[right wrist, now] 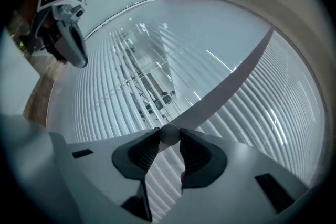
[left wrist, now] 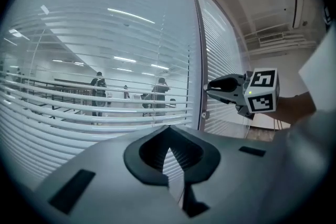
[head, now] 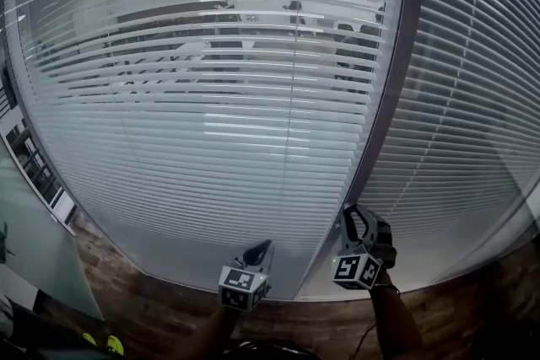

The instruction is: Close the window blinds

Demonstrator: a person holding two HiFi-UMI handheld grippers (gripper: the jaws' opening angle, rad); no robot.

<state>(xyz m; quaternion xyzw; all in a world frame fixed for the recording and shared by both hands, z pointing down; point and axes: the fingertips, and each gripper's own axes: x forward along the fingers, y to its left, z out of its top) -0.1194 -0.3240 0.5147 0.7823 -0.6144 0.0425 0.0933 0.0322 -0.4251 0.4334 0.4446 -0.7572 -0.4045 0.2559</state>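
blinds: white horizontal slat blinds hang behind the glass of the left pane. We see through the upper slats into a lit room with people standing. Lower slats read as a nearly flat sheet.
second pane: a matching set of white slat blinds right of the post looks flat over its full height.
post: dark grey vertical frame post splits the two panes, bordering both.
knob: small round grey knob sits low on the post line.
right gripper: right gripper has both pads pressed on the knob and points about level at the post. Its marker cube is just off the glass.
left gripper: left gripper has its jaw tips together with nothing between them. It sits left of the post in front of the left pane, apart from the right one.
clearance: brown wood-pattern floor strip runs below the window's bottom edge.
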